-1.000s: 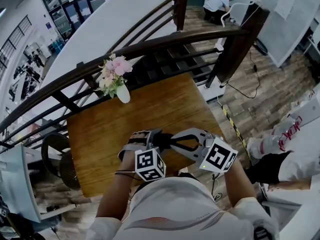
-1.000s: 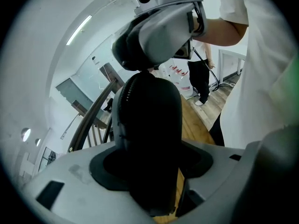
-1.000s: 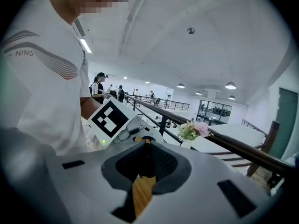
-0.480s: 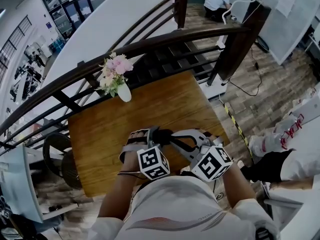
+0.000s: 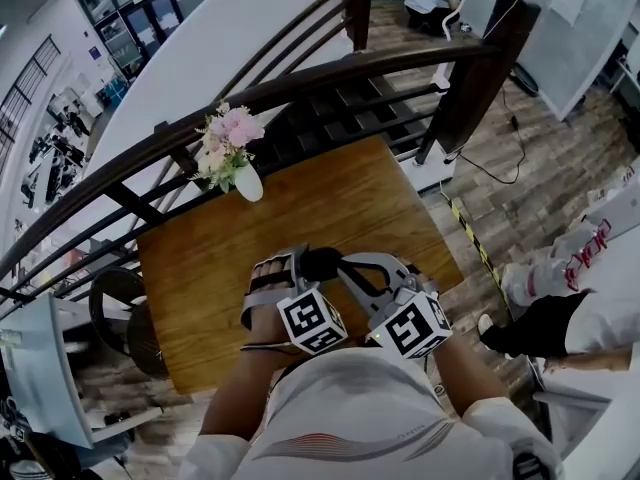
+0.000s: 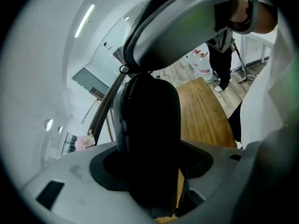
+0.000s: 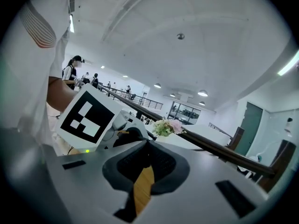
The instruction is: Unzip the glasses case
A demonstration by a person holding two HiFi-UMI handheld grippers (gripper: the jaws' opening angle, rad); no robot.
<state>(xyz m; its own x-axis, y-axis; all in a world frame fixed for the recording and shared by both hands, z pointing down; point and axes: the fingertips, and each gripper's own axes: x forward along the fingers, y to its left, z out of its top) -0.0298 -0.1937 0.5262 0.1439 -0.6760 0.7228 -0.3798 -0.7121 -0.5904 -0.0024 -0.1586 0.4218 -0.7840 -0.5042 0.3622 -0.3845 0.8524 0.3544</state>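
Clamping the black glasses case (image 6: 149,125) by its near end in the left gripper (image 6: 150,164), squeezing both flanks and pointing the free end toward 12 o'clock. Holding it over the wooden table (image 5: 300,208), near the 6 o'clock edge in the head view. Pressing the right gripper (image 7: 144,149) closed at the case's far tip, coming in from 3 o'clock, with nothing showing between the jaws in its own view. Touching or nearly touching a small ring (image 6: 123,69) there, probably the zip pull; not possible to tell whether caught. Judging the case light, semi-rigid and smooth, so liable to twist or slip. Advising a firm hold across the shell, pinching only the pull and drawing along the zip track (image 6: 120,120). Leaving the flower vase (image 5: 236,163) well apart at 11 o'clock.
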